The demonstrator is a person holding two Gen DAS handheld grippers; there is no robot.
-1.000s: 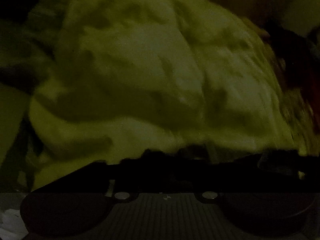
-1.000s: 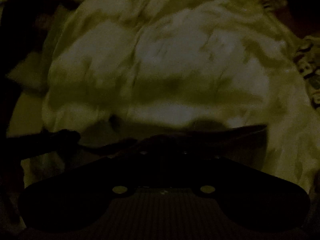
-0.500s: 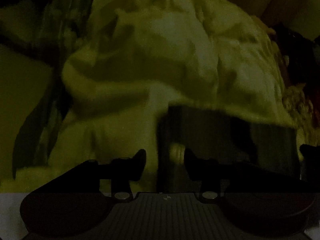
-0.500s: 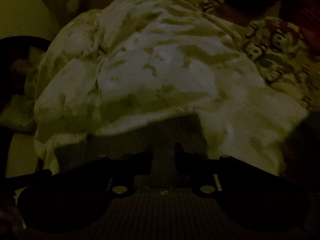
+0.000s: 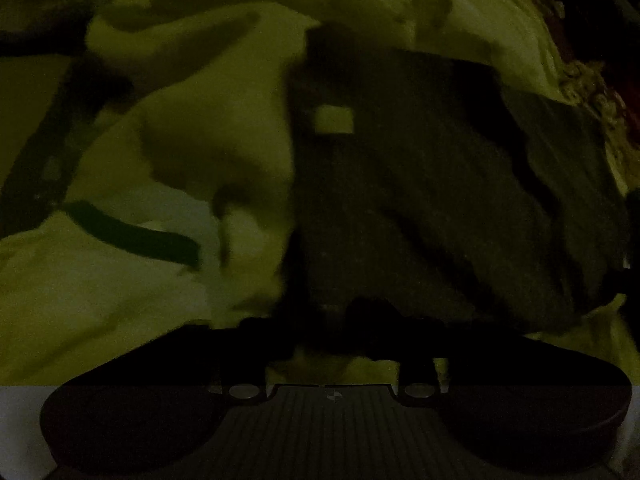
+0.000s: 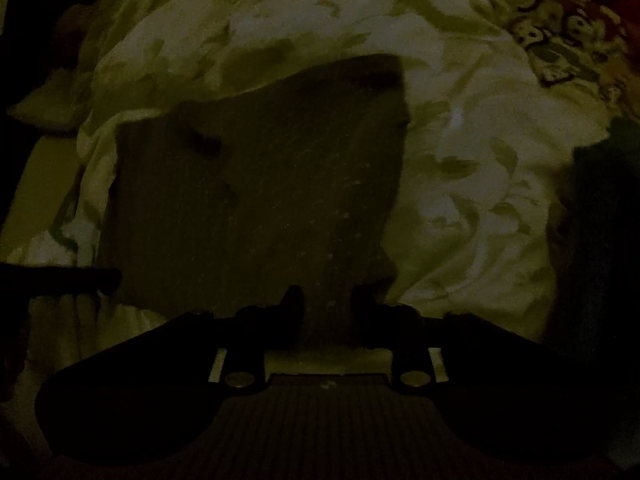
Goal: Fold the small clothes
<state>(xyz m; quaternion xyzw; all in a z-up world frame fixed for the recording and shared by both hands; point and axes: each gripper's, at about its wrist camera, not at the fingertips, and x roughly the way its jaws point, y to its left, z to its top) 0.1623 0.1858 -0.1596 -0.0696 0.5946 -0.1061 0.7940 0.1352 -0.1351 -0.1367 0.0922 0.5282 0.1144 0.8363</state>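
A small dark garment [image 5: 420,200] with a pale label [image 5: 334,120] lies spread on pale leaf-print bedding [image 5: 180,120]. In the dim left wrist view its near edge reaches my left gripper [image 5: 332,320]. The jaws are closing, and the dark fingers merge with the cloth, so a grip cannot be made out. In the right wrist view the same garment [image 6: 260,184] runs down between the fingertips [image 6: 292,300] of my right gripper [image 6: 328,300]. Those jaws stand narrow and are closing on its near edge.
The crumpled bedding [image 6: 460,140] fills both views. A cartoon-print cloth [image 6: 568,40] lies at the far right. A dark bar [image 6: 60,276] juts in from the left and a dark mass [image 6: 600,220] stands at the right. A dark green strip [image 5: 132,232] crosses the bedding.
Both grippers have sunk toward the bedding. The dark garment, only a sliver at the lower edge a second ago, now lies spread across the middle of both views.
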